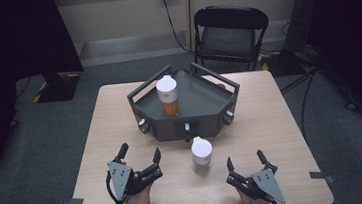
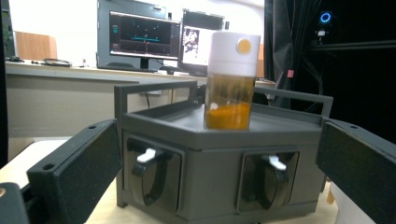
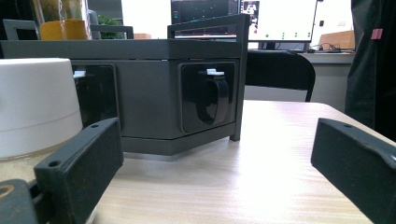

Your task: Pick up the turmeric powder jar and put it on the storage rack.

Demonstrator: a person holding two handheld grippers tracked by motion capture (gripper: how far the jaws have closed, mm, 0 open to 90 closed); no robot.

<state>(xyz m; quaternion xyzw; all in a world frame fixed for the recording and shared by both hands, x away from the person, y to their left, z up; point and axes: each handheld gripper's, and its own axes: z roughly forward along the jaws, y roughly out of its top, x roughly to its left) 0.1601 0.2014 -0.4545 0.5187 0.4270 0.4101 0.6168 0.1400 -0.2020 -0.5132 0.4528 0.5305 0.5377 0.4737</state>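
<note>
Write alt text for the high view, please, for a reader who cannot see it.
Two open grippers, left and right, rest on a wooden table flanking a white-capped jar. Behind it, a grey rack carries an orange-filled jar.

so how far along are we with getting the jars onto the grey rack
Looks about halfway. Done: one white-capped jar of orange powder stands upright on top of the grey rack. In hand: nothing; the left gripper and right gripper are both open, low over the table. Left: the second white-capped jar stands on the table between them, in front of the rack, not yet grasped.
</note>
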